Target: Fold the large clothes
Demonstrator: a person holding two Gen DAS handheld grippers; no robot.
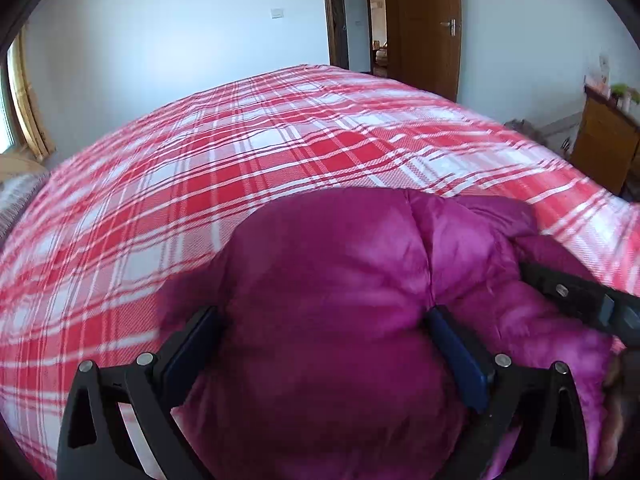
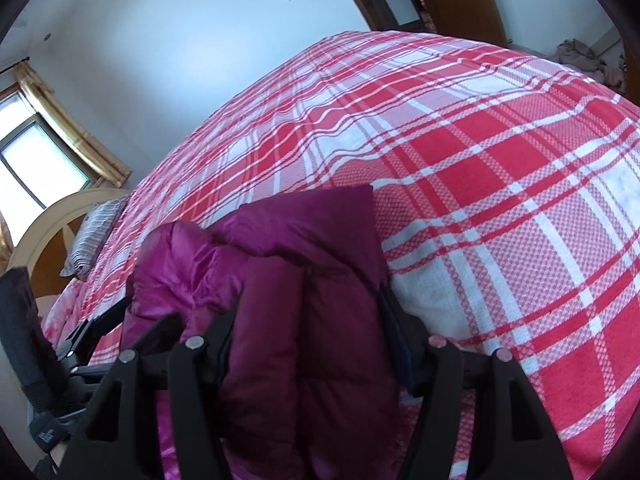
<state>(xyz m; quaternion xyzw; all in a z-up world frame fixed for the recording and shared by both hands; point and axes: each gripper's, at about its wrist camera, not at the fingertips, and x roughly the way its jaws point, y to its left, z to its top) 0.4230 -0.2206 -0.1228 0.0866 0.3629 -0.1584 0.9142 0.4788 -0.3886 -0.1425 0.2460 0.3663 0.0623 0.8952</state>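
A magenta padded jacket [image 1: 340,264] lies bunched on the near side of the bed. Its thick bulk fills the gap of my left gripper [image 1: 324,320], and both blue pads [image 1: 456,348] press into the fabric from either side. In the right wrist view a folded, darker part of the jacket [image 2: 320,280] sits between the fingers of my right gripper [image 2: 312,300], which is shut on it. The right gripper [image 1: 580,300] also shows at the right edge of the left wrist view, against the jacket. The left gripper [image 2: 92,328] appears low at the left of the right wrist view.
The bed carries a red and white plaid cover [image 1: 280,152] that stretches far ahead. A striped pillow [image 2: 96,232] and a curved headboard [image 2: 44,224] lie to the left. A wooden door [image 1: 428,28], a wooden cabinet [image 1: 604,140] and a clothes heap [image 2: 580,56] stand beyond the bed.
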